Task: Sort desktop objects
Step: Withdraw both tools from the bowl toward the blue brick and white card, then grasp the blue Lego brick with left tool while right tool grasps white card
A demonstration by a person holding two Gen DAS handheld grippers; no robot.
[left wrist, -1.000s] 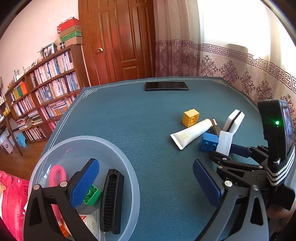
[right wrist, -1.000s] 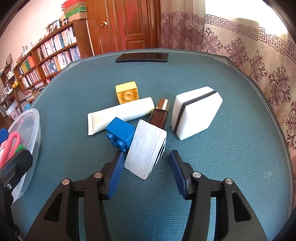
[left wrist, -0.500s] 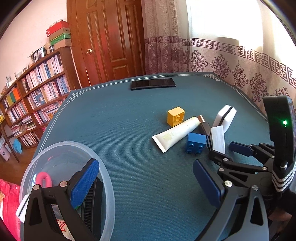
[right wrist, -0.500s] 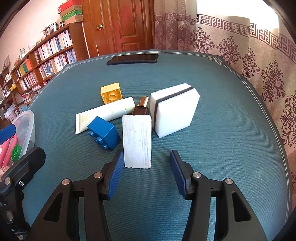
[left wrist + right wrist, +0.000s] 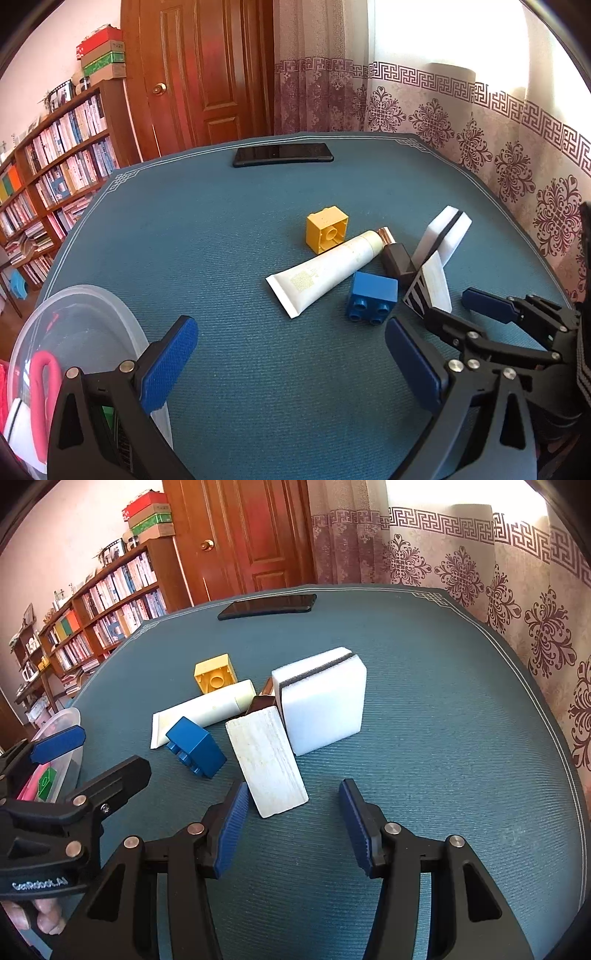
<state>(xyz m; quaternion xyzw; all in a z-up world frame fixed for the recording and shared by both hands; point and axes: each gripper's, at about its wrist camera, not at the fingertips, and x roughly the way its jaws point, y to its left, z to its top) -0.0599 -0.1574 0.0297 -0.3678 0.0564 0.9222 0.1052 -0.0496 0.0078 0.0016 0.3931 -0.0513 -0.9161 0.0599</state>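
Card deck (image 5: 267,758) just tipped flat against the white sponge (image 5: 321,701) since a second ago, near end between the wide-open, empty right gripper (image 5: 291,829), so grab's lined up; left gripper (image 5: 291,369) open and empty by the bin (image 5: 92,325).

Both hand-held grippers (L (image 5: 291,354), R (image 5: 291,825)) agape.

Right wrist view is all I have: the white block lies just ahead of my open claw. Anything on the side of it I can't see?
Observer: Yes. The white block has a black-and-white striped face, turned toward the left camera.
Operator: Is the left claw free to help?
Observer: The left claw is open with nothing between its fingers, and it sits just beside the clear bowl.
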